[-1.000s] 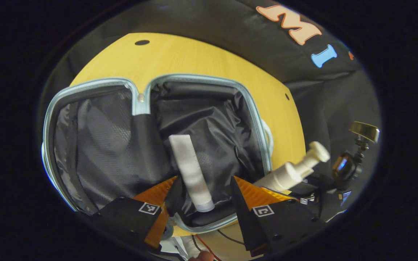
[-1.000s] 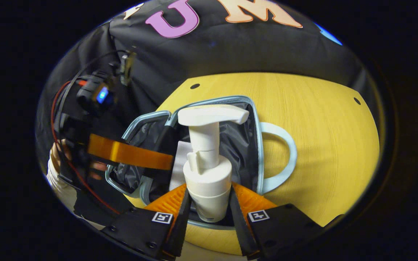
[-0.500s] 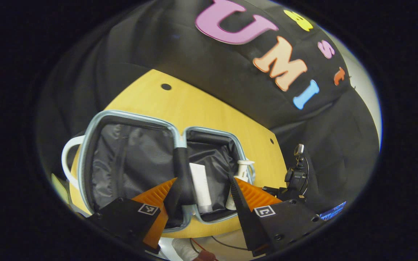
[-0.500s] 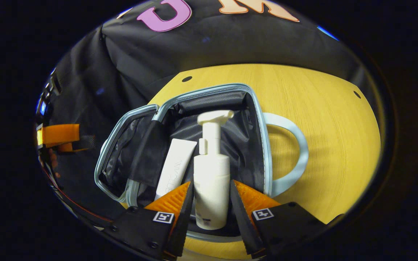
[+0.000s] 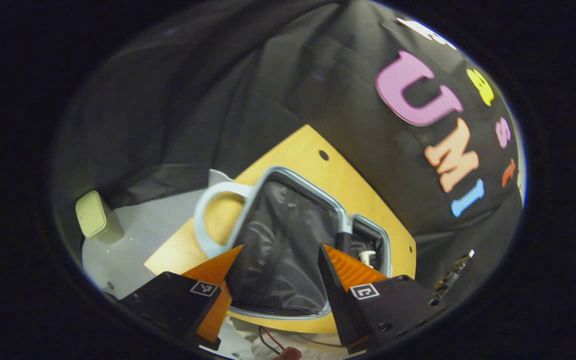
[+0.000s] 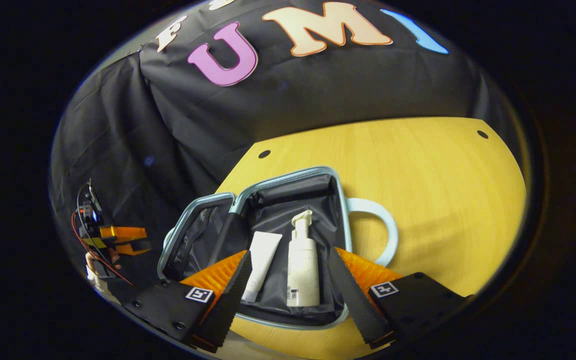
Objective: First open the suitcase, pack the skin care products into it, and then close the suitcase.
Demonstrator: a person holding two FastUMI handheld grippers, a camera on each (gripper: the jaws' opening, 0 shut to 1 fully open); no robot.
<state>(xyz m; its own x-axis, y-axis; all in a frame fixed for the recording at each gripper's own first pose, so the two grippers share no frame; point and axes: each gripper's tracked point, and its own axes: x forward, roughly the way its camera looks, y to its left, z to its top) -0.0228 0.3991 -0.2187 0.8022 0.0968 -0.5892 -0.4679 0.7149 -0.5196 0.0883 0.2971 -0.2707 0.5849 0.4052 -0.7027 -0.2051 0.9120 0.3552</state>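
The wooden surface (image 6: 418, 170) carries the open suitcase (image 6: 288, 192), which lies flat near the surface's near edge with both halves spread and their dark lining facing up. In the right gripper view its pale blue rim runs round two compartments, the left one narrower from this angle, and a pale handle (image 6: 385, 227) loops out from the right side. In the left gripper view the suitcase (image 5: 288, 250) sits seen from the other side, with its handle (image 5: 208, 220) on the left and the surface (image 5: 318, 165) showing beyond it. Two skin care products lie side by side in the right compartment: a white pump bottle (image 6: 303, 270) with its pump head pointing to the far side, and just left of it a white tube (image 6: 260, 257); whether they touch is hard to tell. The right gripper (image 6: 288, 295) hovers over the near rim with its fingers apart and nothing between them. The left gripper (image 5: 278, 285) also has its fingers spread wide and empty above the left compartment; it appears again at the far left of the right gripper view (image 6: 128, 240), well apart from the suitcase.
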